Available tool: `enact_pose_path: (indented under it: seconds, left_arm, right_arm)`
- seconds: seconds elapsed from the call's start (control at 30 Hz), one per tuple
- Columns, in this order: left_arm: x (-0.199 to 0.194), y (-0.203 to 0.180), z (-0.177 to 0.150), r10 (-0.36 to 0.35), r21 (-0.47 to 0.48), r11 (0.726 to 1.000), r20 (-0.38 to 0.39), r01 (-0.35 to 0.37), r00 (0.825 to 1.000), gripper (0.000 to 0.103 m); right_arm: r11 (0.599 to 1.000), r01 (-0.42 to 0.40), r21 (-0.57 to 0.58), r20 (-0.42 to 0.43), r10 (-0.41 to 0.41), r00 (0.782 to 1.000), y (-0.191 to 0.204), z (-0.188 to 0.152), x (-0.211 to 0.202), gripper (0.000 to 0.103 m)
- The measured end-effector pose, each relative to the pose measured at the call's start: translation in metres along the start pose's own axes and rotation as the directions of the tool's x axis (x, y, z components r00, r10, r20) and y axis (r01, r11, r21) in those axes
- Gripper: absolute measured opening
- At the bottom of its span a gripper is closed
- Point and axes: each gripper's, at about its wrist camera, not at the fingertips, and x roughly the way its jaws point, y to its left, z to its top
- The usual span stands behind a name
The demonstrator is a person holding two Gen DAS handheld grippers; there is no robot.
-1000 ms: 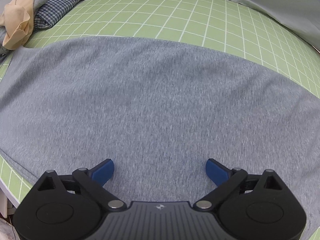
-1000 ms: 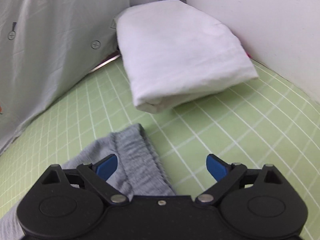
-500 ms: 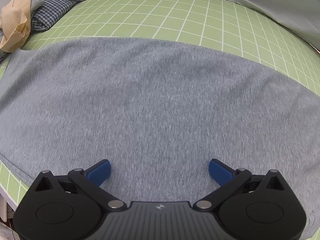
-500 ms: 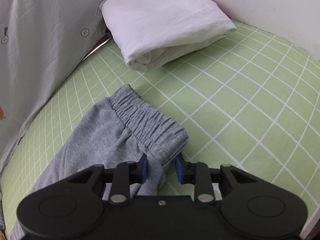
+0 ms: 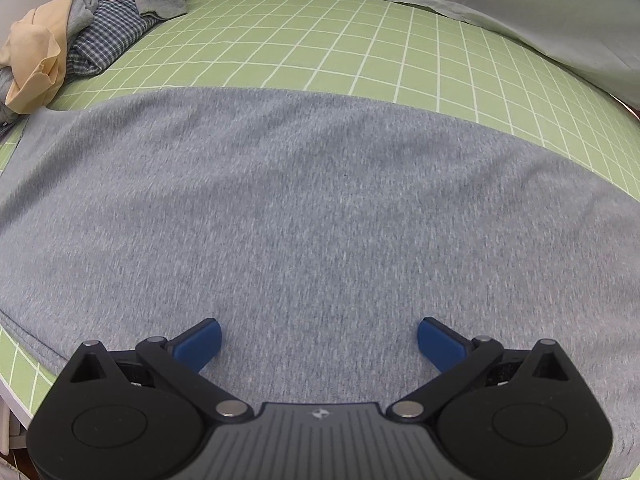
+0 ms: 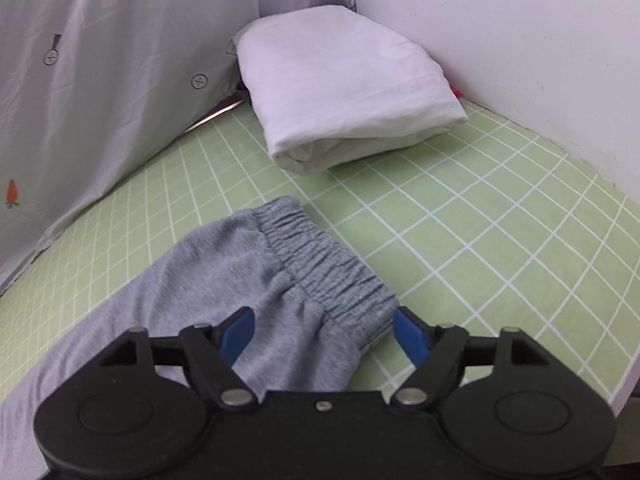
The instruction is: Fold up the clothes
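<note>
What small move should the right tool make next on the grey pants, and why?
Probably close the right tool on the elastic waistband. Its jaws have just been opening and stand wide, the waistband corner lies between them ungripped, and the grey pants lie flat, unfolded.

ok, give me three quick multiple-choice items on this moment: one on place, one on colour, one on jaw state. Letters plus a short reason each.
1. Where does the folded white cloth lie?
A. In the far corner by the wall
B. On top of the grey pants
C. Between the right jaws

2. What colour is the gridded mat?
A. Blue
B. Light green
C. Red

3. How do the right gripper jaws stand?
A. Clamped shut on the waistband
B. Open, with the waistband between them
C. Shut on nothing

Answers:
1 A, it sits against the white wall, apart from the grey pants.
2 B, green with white lines.
3 B, the jaws have just been opening and both stand clear of the elastic waistband.
</note>
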Motion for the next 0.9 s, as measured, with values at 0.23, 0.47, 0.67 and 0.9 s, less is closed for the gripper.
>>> enact_pose_path:
  seconds: [0.23, 0.47, 0.67, 0.9]
  left_arm:
    - [0.002, 0.004, 0.002, -0.027, 0.055, 0.998, -0.001, 0.027, 1.000, 0.103]
    - [-0.004, 0.046, 0.007, -0.232, 0.181, 0.956, -0.012, 0.231, 0.973, 0.103]
    - [-0.025, 0.155, 0.043, -0.228, 0.095, 0.971, 0.113, 0.218, 0.967, 0.103]
    - [-0.031, 0.320, 0.099, -0.026, -0.105, 0.993, 0.243, 0.053, 0.970, 0.103]
  right_arm:
    - [0.983, -0.035, -0.181, 0.045, 0.044, 0.998, 0.055, -0.034, -0.033, 0.103]
    - [0.986, -0.026, -0.164, 0.004, 0.027, 1.000, 0.099, -0.088, -0.051, 0.103]
    - [0.992, 0.003, -0.123, -0.016, -0.005, 1.000, 0.154, -0.137, -0.072, 0.103]
    - [0.989, -0.017, -0.148, -0.006, 0.016, 1.000, 0.239, -0.193, -0.083, 0.103]
